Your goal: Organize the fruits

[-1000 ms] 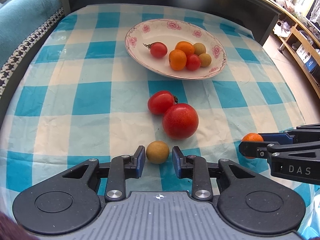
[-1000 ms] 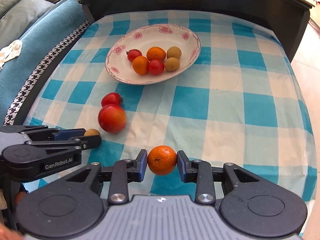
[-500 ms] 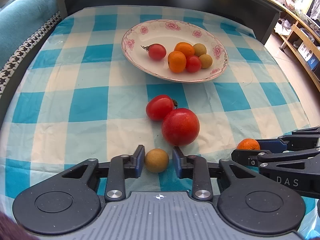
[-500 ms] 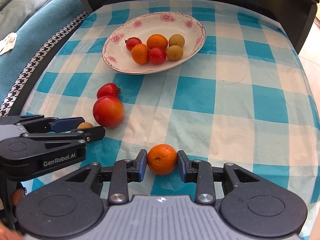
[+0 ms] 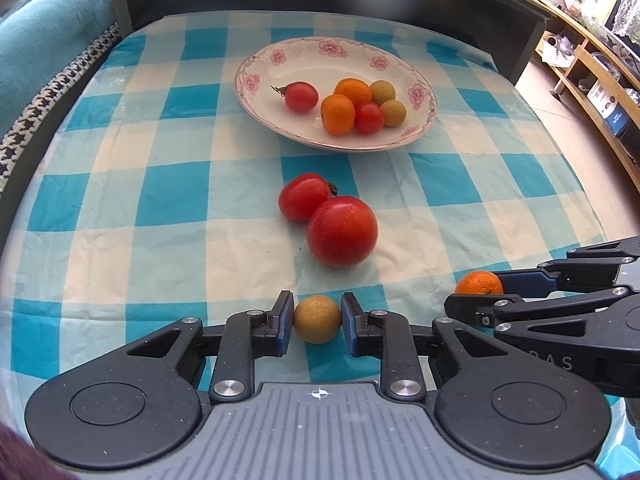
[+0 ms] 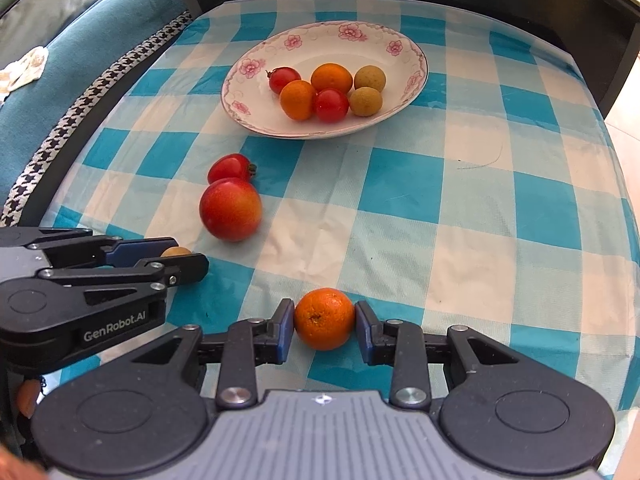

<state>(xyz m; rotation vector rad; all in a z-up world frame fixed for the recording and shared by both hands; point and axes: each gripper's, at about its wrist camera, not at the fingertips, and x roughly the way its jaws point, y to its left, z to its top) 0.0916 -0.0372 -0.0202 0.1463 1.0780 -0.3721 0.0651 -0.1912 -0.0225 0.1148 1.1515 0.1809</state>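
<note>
Left gripper (image 5: pixel 317 319) closed on longan (image 5: pixel 317 319); housing reads "GenRobot.AI".

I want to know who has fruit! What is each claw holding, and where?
The left claw squeezes a small brown fruit by its two sides. The right claw squeezes an orange by its sides.

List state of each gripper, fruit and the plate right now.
left gripper: shut on the longan
right gripper: shut on the small orange
cherry tomato and big red fruit: loose on cloth, touching
plate: upright, holds six fruits
</note>
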